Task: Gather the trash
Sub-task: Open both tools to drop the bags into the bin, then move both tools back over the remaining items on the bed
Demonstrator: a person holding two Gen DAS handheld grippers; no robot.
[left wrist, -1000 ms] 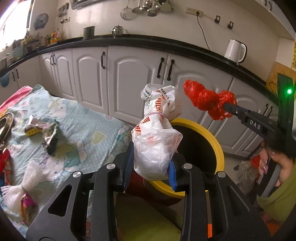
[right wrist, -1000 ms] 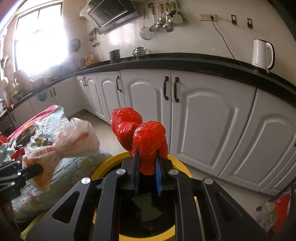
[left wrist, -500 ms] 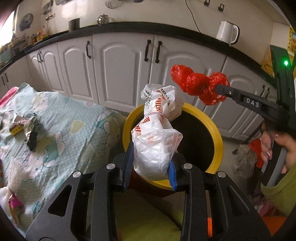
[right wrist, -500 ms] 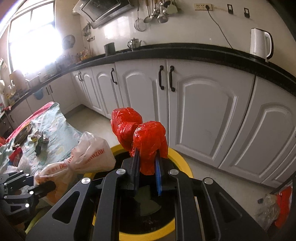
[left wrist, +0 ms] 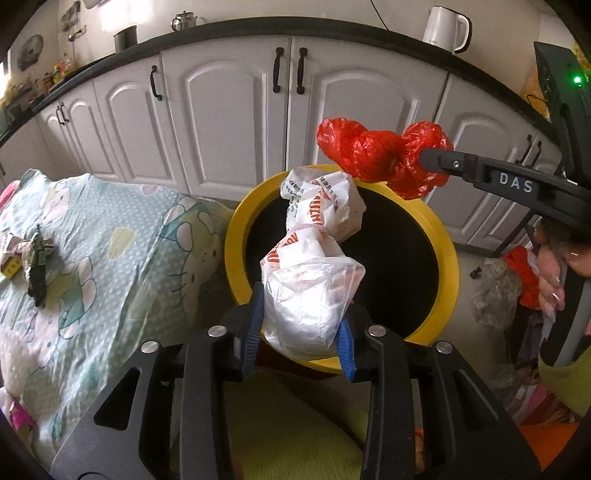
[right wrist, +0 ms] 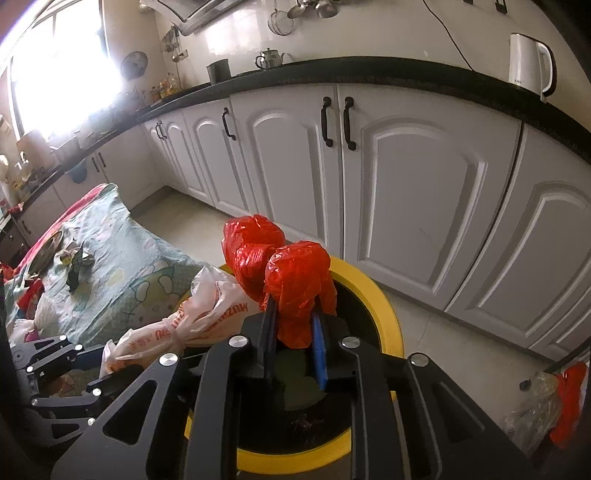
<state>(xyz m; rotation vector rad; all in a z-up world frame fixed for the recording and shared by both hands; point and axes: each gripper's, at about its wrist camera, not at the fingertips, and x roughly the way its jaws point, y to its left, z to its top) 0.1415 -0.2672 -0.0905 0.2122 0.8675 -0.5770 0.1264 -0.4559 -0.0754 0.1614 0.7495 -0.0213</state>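
Red bag (right wrist: pixel 295 284) between right gripper (right wrist: pixel 293 332) jaws, above bin (right wrist: pixel 388 314).

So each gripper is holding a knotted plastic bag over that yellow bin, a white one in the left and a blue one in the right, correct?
Nearly. The bag in the right gripper is red, not blue: the right wrist view shows the red bag between its jaws, which have just been opening. The left gripper does hold the white bag over the yellow bin.

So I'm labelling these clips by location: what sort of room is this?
A home kitchen, most likely. A dark countertop runs over white cabinets, with a white electric kettle on it and utensils hanging on the wall. A yellow-rimmed bin stands on the floor.
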